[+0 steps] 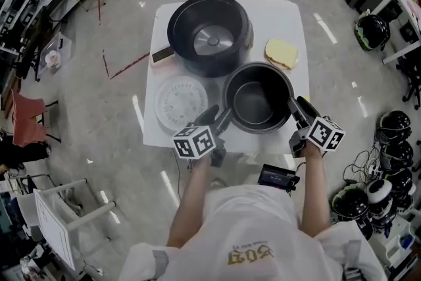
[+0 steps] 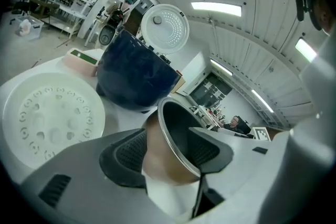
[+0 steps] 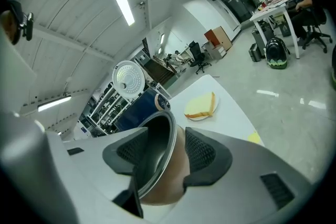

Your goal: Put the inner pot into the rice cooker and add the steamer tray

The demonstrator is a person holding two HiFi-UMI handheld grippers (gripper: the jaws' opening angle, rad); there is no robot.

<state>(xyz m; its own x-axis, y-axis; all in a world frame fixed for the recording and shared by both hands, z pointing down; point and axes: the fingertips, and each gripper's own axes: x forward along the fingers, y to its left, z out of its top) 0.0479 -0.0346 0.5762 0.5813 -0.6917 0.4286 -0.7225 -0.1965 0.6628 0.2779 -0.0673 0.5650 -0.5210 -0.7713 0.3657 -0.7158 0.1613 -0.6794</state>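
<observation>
White shirt (image 1: 250,220); grey left gripper (image 1: 222,116), right gripper (image 1: 299,107).

The inner pot (image 1: 258,99) stands on the table (image 1: 289,23) before the rice cooker (image 1: 209,36), steamer tray (image 1: 181,101) at its left.

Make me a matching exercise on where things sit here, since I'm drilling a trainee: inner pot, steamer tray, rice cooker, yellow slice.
Things:
1 inner pot
2 steamer tray
3 rice cooker
4 yellow slice

Places:
A far end of the table
B near left, lying flat
C right of the rice cooker
D near right, rim straddled by left claw and right claw

Pairs: 1-D, 2-B, 3-A, 4-C
</observation>
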